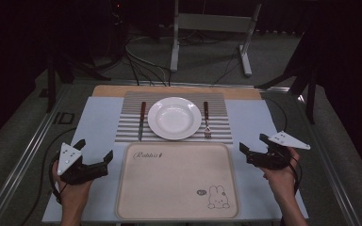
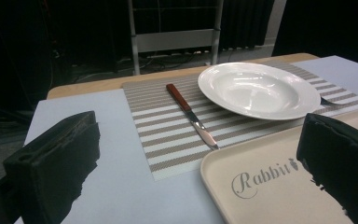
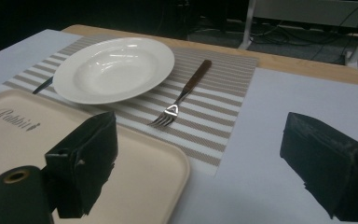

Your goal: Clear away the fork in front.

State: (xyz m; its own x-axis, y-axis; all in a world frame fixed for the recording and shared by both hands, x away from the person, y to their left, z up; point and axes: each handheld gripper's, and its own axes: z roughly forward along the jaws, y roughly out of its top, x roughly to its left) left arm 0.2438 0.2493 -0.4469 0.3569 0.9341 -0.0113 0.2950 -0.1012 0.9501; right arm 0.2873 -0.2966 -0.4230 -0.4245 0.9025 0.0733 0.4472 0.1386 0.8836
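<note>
A white plate (image 1: 174,117) sits in the middle of a striped placemat (image 1: 129,126). A knife (image 1: 142,120) with a red-brown handle lies left of the plate, and a fork (image 1: 206,119) lies right of it. Nearer me rests a beige tray (image 1: 176,181) with a rabbit print, nothing on it. My left gripper (image 1: 94,149) hovers open beside the tray's left edge, holding nothing. My right gripper (image 1: 253,143) is open at the tray's right edge, also holding nothing. The plate (image 2: 258,89), knife (image 2: 192,115) and tray (image 2: 279,182) show between the left gripper's jaws. The fork (image 3: 181,94) and plate (image 3: 113,69) lie beyond the right gripper's jaws.
A pale blue mat (image 1: 96,127) covers the wooden table (image 1: 108,90). Beyond the table's far edge stand a white metal frame (image 1: 212,28) and floor cables (image 1: 143,66). Metal rails run along both table sides.
</note>
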